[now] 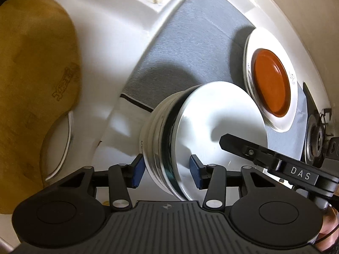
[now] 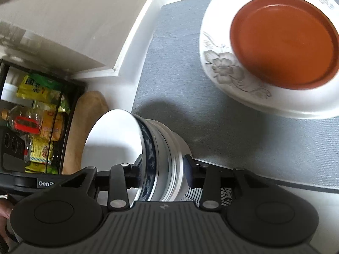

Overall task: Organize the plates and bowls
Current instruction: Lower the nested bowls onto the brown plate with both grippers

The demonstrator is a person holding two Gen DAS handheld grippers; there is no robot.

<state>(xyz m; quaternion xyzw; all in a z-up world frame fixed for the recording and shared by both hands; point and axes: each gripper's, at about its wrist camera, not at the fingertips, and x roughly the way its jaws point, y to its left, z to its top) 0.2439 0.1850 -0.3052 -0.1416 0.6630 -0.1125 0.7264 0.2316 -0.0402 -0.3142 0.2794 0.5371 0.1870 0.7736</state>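
Observation:
A stack of nested bowls [image 1: 203, 131], white inside with a blue patterned rim, is held between both grippers above the grey mat [image 1: 186, 48]. My left gripper [image 1: 167, 170] straddles the stack's edge, one blue pad outside, one inside, closed on it. My right gripper [image 2: 162, 172] grips the opposite edge of the same stack [image 2: 148, 148]. An orange plate [image 2: 284, 40] rests on a white flowered plate [image 2: 275, 103] on the mat [image 2: 169, 78]; both show in the left wrist view [image 1: 271, 82].
A wooden board [image 1: 34, 80] leans at the left. White shelf walls [image 1: 118, 27] surround the mat. A rack with yellow packets and a bottle [image 2: 36, 124] stands left. The right gripper's body [image 1: 286, 163] crosses the left view.

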